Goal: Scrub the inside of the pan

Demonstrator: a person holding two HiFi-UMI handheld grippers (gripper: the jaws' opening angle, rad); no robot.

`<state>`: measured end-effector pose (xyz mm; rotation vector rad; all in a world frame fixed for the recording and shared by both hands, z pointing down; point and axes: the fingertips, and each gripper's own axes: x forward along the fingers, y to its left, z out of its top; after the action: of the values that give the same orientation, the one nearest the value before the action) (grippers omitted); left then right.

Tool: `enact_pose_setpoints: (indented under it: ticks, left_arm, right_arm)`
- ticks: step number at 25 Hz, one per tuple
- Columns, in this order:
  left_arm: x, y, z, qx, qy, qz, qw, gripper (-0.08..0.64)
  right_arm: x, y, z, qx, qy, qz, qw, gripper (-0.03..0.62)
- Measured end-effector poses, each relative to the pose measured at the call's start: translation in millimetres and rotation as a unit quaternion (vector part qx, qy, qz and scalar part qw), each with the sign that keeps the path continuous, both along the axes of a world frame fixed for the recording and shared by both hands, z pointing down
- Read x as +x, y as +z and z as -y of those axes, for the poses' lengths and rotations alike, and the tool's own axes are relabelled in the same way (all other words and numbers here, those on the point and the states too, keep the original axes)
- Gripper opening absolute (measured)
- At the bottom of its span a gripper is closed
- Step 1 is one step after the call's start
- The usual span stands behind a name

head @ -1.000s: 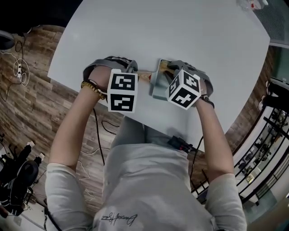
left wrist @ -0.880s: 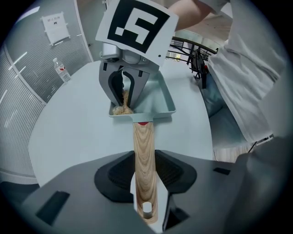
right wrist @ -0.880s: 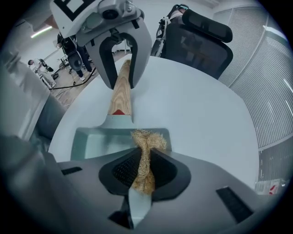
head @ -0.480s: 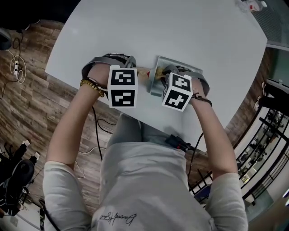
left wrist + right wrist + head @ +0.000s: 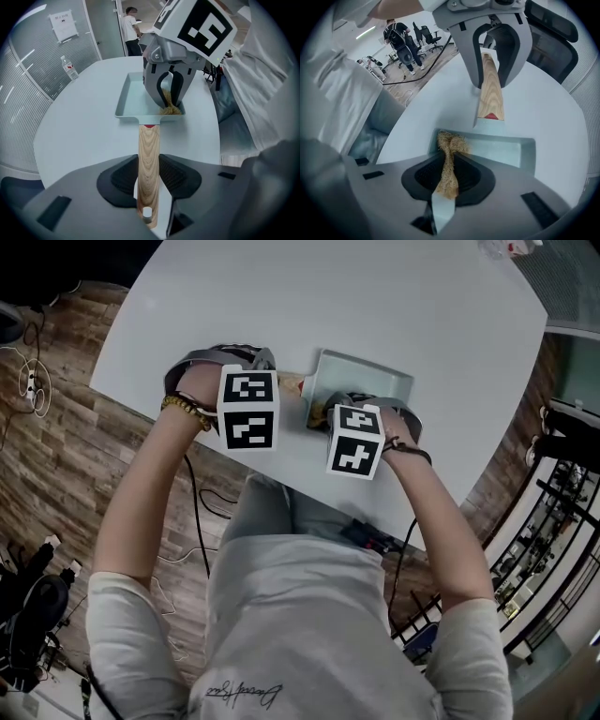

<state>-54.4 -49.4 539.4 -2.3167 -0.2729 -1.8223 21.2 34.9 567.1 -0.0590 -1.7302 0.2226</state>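
Observation:
A pale blue-green rectangular pan (image 5: 370, 379) lies on the white table (image 5: 375, 296), near its front edge. Its wooden handle (image 5: 149, 150) points left, and my left gripper (image 5: 149, 177) is shut on it, pointing steeply down. My right gripper (image 5: 449, 177) is shut on a straw-coloured fibre scrubber (image 5: 450, 150). The scrubber's tuft rests inside the pan (image 5: 506, 151) at the near wall, by the handle end. In the left gripper view the right gripper (image 5: 169, 96) stands over the pan with the scrubber (image 5: 170, 109) at the pan's floor. In the head view the marker cubes (image 5: 354, 440) hide the jaws.
A water bottle (image 5: 71, 70) stands far across the table. A small red and white object (image 5: 518, 247) lies at the table's far corner. A person (image 5: 131, 28) stands beyond the table. Office chairs (image 5: 425, 35) and cables are on the floor. The table's front edge (image 5: 281, 486) runs just below the pan.
My right gripper has slid with the scrubber across the pan toward its near side and the handle end, uncovering the pan's far part. The left gripper has kept its hold in place.

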Motion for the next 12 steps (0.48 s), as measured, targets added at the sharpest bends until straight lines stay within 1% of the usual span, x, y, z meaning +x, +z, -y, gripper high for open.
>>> enact_pose_setpoints:
  ticks: [4, 6, 12]
  left_arm:
    - [0, 1, -1, 0.002, 0.011, 0.005, 0.9999, 0.144]
    - [-1, 0, -3, 0.002, 0.021, 0.006, 0.9998, 0.144]
    - [-2, 0, -6, 0.002, 0.032, 0.006, 0.9995, 0.144]
  right_arm:
    - [1, 0, 1, 0.011, 0.007, 0.010, 1.000, 0.074]
    - [3, -1, 5, 0.023, 0.016, 0.015, 0.999, 0.074]
    - [21, 3, 41, 0.061, 0.038, 0.009, 0.997, 0.075]
